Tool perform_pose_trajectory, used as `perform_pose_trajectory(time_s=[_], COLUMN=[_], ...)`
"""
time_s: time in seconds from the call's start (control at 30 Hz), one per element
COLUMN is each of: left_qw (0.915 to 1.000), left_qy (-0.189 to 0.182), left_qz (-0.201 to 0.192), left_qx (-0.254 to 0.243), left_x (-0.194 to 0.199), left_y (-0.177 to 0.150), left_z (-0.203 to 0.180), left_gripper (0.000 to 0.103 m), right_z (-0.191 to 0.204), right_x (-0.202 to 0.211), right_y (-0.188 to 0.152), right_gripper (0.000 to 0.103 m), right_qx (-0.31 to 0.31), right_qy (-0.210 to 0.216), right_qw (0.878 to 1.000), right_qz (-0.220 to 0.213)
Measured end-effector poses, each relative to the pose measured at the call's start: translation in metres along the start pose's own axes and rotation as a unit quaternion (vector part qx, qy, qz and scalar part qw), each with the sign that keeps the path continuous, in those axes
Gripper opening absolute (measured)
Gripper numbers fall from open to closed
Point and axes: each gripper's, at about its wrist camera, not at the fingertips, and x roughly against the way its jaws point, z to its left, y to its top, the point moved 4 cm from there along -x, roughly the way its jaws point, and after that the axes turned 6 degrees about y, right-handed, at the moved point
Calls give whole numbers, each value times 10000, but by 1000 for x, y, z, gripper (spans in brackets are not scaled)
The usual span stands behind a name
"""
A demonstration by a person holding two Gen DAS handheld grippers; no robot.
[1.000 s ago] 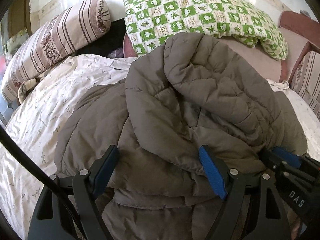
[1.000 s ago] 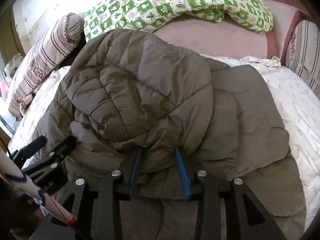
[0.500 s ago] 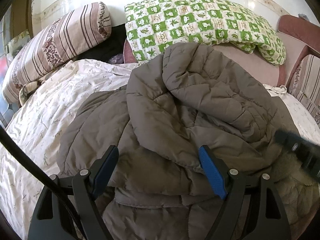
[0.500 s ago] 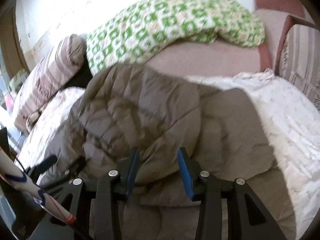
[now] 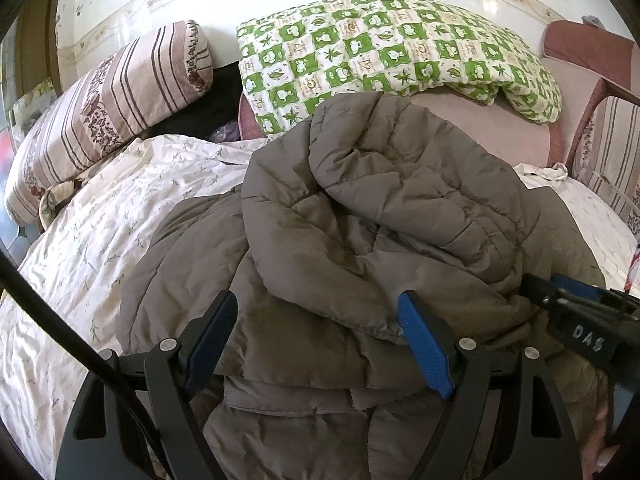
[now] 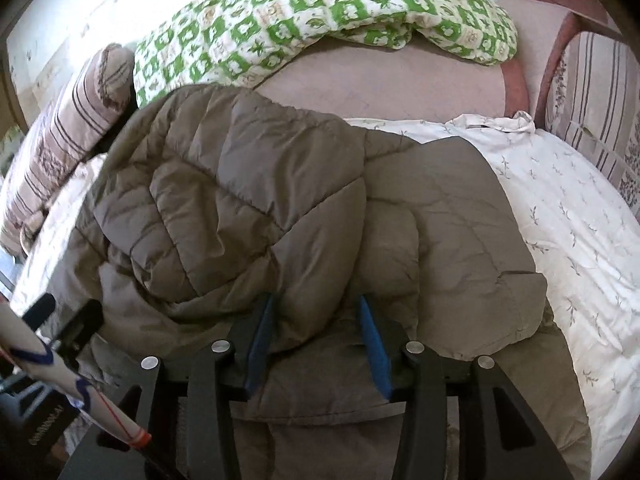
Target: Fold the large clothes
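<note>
A puffy grey-brown quilted jacket (image 5: 380,208) lies bundled and partly folded on the bed, with a folded flap on top (image 6: 248,200). My left gripper (image 5: 316,344) stands wide open over the jacket's near edge, its blue pads apart on either side of the fabric. My right gripper (image 6: 316,344) has a fold of the jacket between its blue pads, and its jaws are opening. In the left wrist view the right gripper (image 5: 576,312) sits at the jacket's right side. The left gripper (image 6: 68,328) shows at the lower left of the right wrist view.
The white floral bedsheet (image 5: 80,248) spreads around the jacket. A green checked quilt (image 5: 380,48) and a pink headboard cushion (image 5: 500,128) lie behind. Striped pillows sit at the far left (image 5: 112,100) and the right (image 6: 592,92). A black cable (image 5: 60,320) crosses the lower left.
The right gripper's pads have spread wider around the jacket fold. It swung up and away for a moment, then came back beside the left gripper. The left gripper stayed as it was.
</note>
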Motion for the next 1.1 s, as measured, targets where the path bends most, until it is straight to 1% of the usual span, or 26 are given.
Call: perform_pose_trajectory(time_s=[0.27,0.33,0.43,0.5,0.57,0.63,0.7,0.73,0.83,0.93,1.0,1.1], left_qw=[10000,10000,10000,10000,10000,10000,9999,9999,9998,9996,9994,9990], left_qy=[1,2,0,-2,6,25,50,49,61,17,-37,-56], left_qz=[-10,-18,-26,-25,-18,-2,33,56,164,186,158,87], left_qx=[12,14,27,27,37,56,92,111,140,224,311,434], left_x=[0,0,1,1,1,1,-1,-2,-7,-3,6,21], left_y=[0,0,1,1,1,1,1,1,0,1,4,6], left_z=[0,0,1,1,1,2,4,5,7,10,13,18], left_gripper=[82,82,82,82,82,82,82,82,82,82,82,82], right_z=[2,5,8,12,15,17,17,17,19,15,13,8], right_x=[3,12,31,34,28,14,-7,-11,-9,4,14,31], right_y=[-1,2,11,16,15,10,2,-1,0,2,4,2], right_gripper=[51,51,51,51,51,52,55,55,55,55,55,55], right_qx=[71,82,64,111,136,129,138,160,199,-5,-147,-275], right_qy=[-65,-85,55,125,168,183,156,132,125,303,420,451], right_qw=[10000,9998,9981,9974,9976,9989,9998,9998,9997,9995,9990,9985], right_qz=[-16,-151,-609,-707,-656,-415,-6,40,9,-85,-106,-175])
